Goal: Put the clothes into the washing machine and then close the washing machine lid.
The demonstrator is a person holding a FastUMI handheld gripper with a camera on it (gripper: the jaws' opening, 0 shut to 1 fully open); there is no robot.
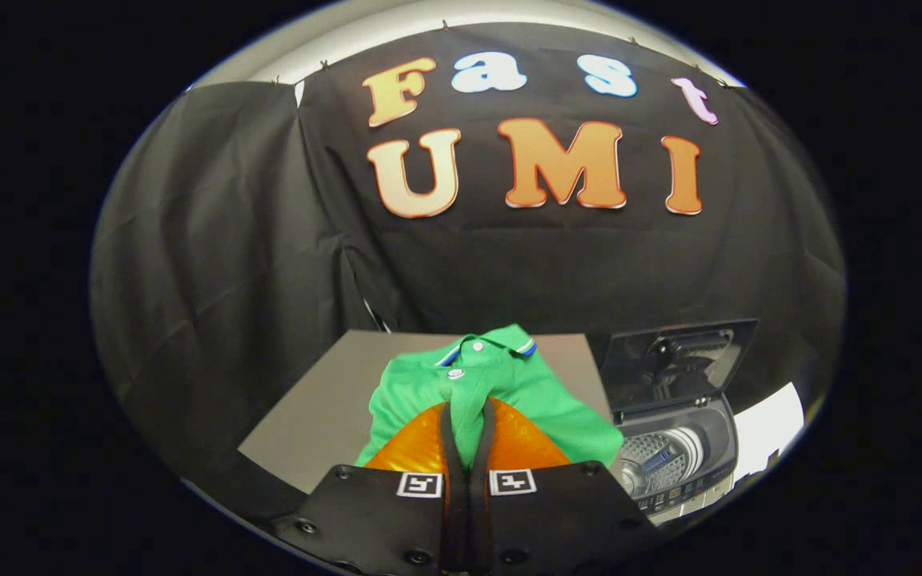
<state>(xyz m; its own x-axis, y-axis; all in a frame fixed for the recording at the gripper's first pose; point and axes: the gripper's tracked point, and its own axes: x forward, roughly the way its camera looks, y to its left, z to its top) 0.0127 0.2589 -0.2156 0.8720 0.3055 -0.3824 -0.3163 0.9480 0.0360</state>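
Note:
A green polo shirt [509, 384] with a blue and white striped collar hangs bunched from my gripper [467, 416], lifted above the brown tabletop [325, 408]. Both fingers [449, 436] press on a fold of its front, below the button placket. To the right of the fingers stands the small top-loading washing machine [673, 464]. Its dark lid [677, 360] is raised upright at the back, and the metal drum [661, 460] shows through the open mouth.
The black cloth wall hangs close behind the table and the machine. A white surface [765, 428] lies to the right of the washer. The table's front left corner [249, 452] is near the fingers.

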